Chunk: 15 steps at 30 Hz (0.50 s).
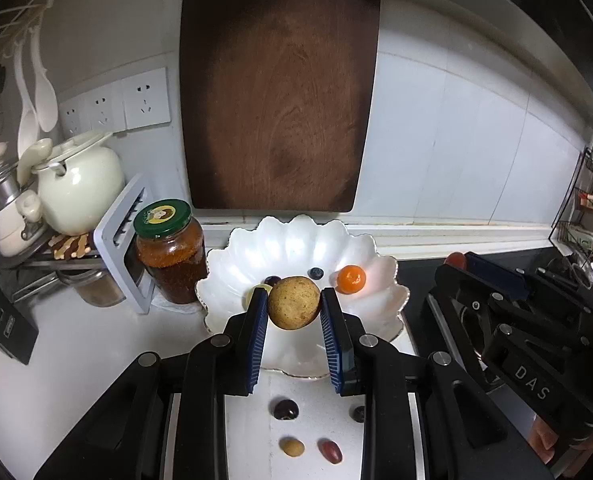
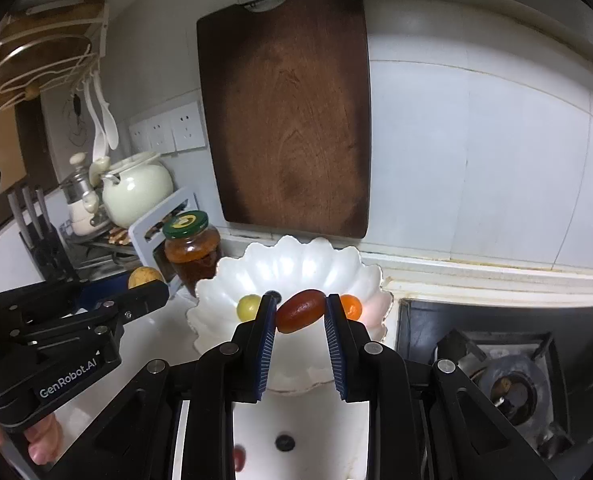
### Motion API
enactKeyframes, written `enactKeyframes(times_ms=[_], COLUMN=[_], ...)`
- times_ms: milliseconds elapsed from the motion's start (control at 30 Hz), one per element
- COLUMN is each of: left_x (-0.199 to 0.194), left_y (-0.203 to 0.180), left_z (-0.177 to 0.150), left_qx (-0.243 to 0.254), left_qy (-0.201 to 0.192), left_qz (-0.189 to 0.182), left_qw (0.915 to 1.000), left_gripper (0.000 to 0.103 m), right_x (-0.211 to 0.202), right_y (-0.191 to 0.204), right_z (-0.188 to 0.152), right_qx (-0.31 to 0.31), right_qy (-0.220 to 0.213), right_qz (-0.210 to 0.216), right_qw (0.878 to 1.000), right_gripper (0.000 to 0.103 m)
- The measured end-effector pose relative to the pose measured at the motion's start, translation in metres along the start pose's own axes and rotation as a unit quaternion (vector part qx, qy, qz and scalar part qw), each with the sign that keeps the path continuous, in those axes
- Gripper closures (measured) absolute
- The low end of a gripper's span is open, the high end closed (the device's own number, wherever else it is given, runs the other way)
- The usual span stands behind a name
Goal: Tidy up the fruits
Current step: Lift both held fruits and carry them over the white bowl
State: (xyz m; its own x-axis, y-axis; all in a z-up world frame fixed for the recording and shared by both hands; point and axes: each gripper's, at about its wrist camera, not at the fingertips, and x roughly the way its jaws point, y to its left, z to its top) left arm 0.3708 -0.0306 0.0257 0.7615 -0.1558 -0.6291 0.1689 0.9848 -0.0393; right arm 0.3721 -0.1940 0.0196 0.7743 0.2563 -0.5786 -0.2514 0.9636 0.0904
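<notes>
My left gripper (image 1: 294, 302) is shut on a round tan fruit (image 1: 294, 303) and holds it above the white scalloped bowl (image 1: 236, 248). The bowl holds an orange (image 1: 351, 279), a blueberry (image 1: 316, 273), a dark grape (image 1: 272, 280) and a yellow-green fruit (image 1: 255, 291). My right gripper (image 2: 300, 312) is shut on a red-brown oval fruit (image 2: 300, 311) over the same bowl (image 2: 308, 260). On the counter below lie a dark cherry (image 1: 285, 409), a tan nut-like fruit (image 1: 292, 448), a red date (image 1: 330, 451) and a dark berry (image 1: 358, 414).
A green-lidded jar (image 1: 171, 252) stands left of the bowl, beside a grey rack (image 1: 124, 248) and a cream pot (image 1: 81, 190). A dark cutting board (image 1: 278, 92) leans on the wall behind. A gas stove (image 2: 508, 384) lies to the right.
</notes>
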Motion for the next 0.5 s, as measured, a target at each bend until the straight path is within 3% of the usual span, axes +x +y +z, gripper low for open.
enactKeyframes(times_ms=[200,500], left_x=[0.024,0.063], left_y=[0.003,0.011], left_z=[0.008,0.019], left_qx=[0.006,0.000], left_qy=[0.034,0.090], left_qz=[0.000,-0.007], left_qw=[0.9994,0.9959], left_gripper=[0.076,0.076], right_x=[0.024,0.073], right_y=[-0.003,-0.017], right_z=[0.010,0.012], right_qx=[-0.001,0.027], right_qy=[0.029,0.112], right_qz=[-0.004,0.013], right_qw=[1.000,0.993], right_gripper=[0.077,0.077])
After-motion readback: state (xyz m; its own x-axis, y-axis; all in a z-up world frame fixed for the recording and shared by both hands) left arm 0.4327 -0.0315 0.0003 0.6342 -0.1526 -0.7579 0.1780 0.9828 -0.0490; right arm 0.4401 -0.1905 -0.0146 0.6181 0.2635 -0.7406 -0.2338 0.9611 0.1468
